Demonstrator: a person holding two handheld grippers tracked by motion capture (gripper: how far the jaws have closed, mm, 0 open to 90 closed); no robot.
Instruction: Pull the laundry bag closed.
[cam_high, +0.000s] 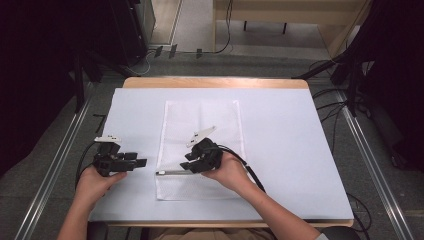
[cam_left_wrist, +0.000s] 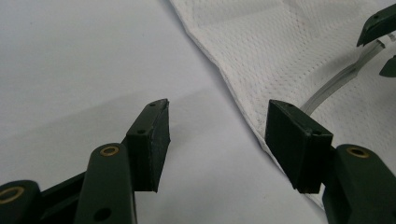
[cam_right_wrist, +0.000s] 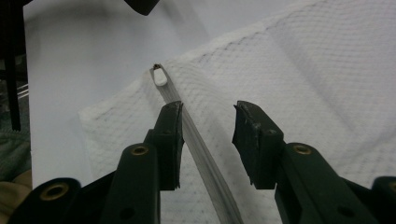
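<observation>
Right claw (cam_right_wrist: 205, 140) stands with jaws apart astride the zipper (cam_right_wrist: 196, 140) of the white mesh bag (cam_high: 200, 120) at lower centre of the high view. Zipper axis runs leftward toward its pull end (cam_right_wrist: 159, 74). Left claw (cam_left_wrist: 215, 135), jaws also apart, hovers over the counter (cam_high: 280, 150) just beside the bag's left edge, farther off.

The mesh bag (cam_high: 200, 145) lies at the table's (cam_high: 280, 145) centre. The left gripper (cam_high: 141, 162) sits off its left edge. The right gripper (cam_high: 186, 164) is over its near edge.

I see a white mesh bag (cam_high: 200, 150) lying flat mid-table, its zipper (cam_right_wrist: 196, 140) running across the near end.
</observation>
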